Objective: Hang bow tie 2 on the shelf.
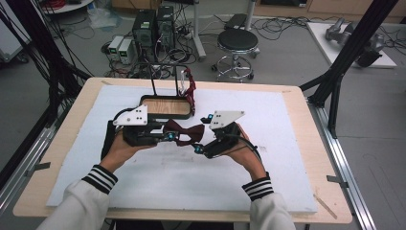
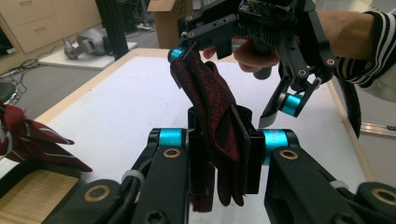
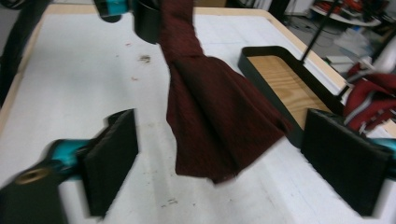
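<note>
Left gripper clamped one bow tie; right gripper stood wide open around its free end. One tray.

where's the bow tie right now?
In the high view the dark red bow tie hangs mid-table between both grippers, just in front of the wooden tray; the left gripper clamps one end, the right gripper stands open.

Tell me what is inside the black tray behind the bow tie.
The black tray shows a bare wooden floor; a striped red cloth hangs at its right end. The left gripper covers the tray's near edge.
</note>
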